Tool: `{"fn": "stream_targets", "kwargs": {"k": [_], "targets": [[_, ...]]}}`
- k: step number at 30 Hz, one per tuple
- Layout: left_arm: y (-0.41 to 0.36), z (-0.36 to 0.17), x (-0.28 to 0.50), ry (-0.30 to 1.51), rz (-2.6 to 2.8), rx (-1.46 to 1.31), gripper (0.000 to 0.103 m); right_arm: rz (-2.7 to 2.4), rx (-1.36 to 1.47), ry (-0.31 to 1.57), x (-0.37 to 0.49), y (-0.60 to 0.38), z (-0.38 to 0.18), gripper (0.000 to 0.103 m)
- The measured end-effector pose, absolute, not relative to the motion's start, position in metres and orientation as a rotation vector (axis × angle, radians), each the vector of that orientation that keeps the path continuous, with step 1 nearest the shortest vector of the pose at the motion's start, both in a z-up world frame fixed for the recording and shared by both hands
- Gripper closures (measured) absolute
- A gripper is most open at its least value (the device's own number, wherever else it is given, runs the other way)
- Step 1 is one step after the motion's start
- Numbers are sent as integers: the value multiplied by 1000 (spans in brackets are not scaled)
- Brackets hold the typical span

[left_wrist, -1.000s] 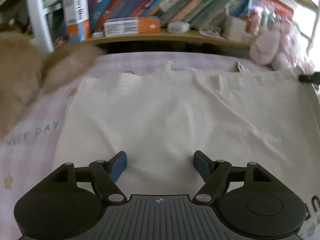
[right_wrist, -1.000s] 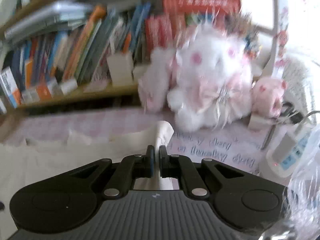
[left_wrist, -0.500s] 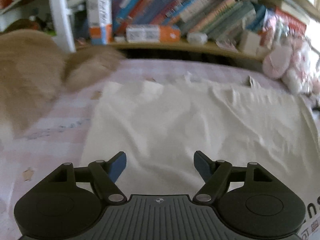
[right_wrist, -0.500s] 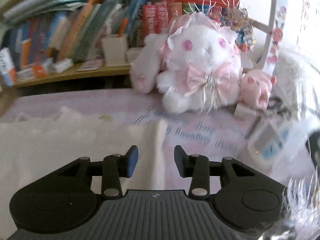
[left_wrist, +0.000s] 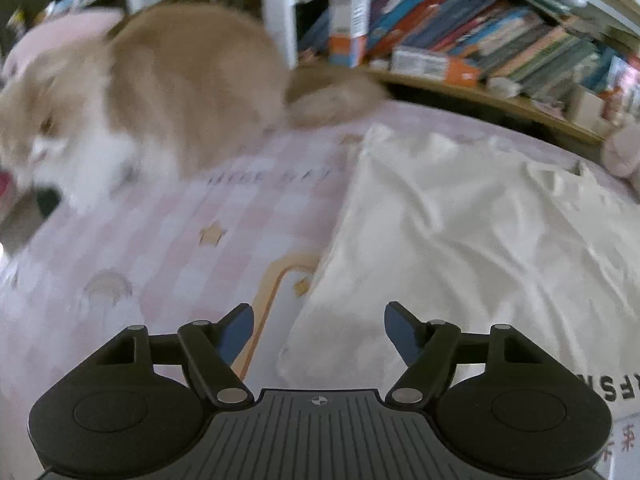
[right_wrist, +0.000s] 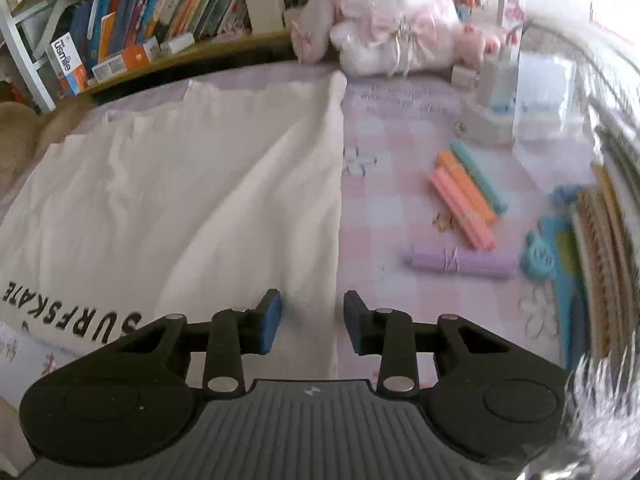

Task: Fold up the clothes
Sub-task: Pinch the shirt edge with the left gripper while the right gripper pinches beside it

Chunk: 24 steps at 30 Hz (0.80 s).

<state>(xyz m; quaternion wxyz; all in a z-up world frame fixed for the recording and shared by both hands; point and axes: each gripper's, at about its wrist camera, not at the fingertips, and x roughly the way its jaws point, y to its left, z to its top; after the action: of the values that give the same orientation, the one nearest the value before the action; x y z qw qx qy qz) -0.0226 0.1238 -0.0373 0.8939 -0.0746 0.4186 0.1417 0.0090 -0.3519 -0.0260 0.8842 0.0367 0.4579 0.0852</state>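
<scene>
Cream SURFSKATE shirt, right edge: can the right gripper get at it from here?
Probably yes. The right gripper hangs over the cream printed shirt's right edge, jaws closing but not yet pinching; nothing lies between.

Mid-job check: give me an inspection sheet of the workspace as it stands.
Surface: pink checked bedsheet.
Job's things: cream T-shirt spread flat, wrinkled, black lettering at its near edge.
Clutter: pastel sticks and a purple one beside the shirt; cat on the sheet, off the shirt.
Grippers: left gripper open, closing slightly, over the shirt's edge; right gripper open, closing, pads clear of cloth.
Cables: nothing seen.
Surroundings: bookshelf; plush toy.
</scene>
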Motion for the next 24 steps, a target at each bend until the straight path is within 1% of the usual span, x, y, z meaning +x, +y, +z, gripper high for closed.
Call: {"fn": "stream_targets", "kwargs": {"k": [3, 4, 6, 7, 8, 9, 10, 12, 15, 17, 20, 22, 23, 24], "targets": [[136, -47, -24, 883, 330, -234, 31, 188, 69, 961, 9, -351, -26, 81], [140, -49, -25, 879, 337, -262, 32, 181, 68, 963, 10, -351, -26, 82], [147, -54, -31, 868, 334, -337, 45, 174, 56, 962, 9, -348, -25, 84], [150, -56, -33, 864, 328, -383, 58, 176, 48, 958, 8, -347, -25, 86], [153, -56, -35, 858, 324, -429, 77, 180, 39, 953, 7, -344, -25, 89], [156, -57, -37, 852, 320, -474, 87, 183, 34, 947, 6, -343, -25, 93], [159, -56, -39, 846, 318, -519, 97, 185, 31, 941, 6, -343, -24, 93], [161, -50, -41, 824, 326, -575, 99, 188, 48, 924, 4, -345, -20, 95], [159, -33, -44, 774, 346, -540, 99, 186, 66, 907, 2, -350, -15, 95], [161, -34, -42, 800, 346, -503, 99, 182, 71, 902, 1, -355, -14, 95], [154, -48, -31, 897, 319, -412, 98, 186, 57, 932, 3, -354, -23, 95], [149, -51, -31, 902, 317, -390, 97, 187, 50, 935, 3, -352, -23, 95], [147, -51, -32, 902, 321, -381, 94, 188, 51, 936, 3, -352, -23, 95], [146, -50, -32, 899, 329, -370, 93, 189, 48, 935, 3, -352, -23, 94]]}}
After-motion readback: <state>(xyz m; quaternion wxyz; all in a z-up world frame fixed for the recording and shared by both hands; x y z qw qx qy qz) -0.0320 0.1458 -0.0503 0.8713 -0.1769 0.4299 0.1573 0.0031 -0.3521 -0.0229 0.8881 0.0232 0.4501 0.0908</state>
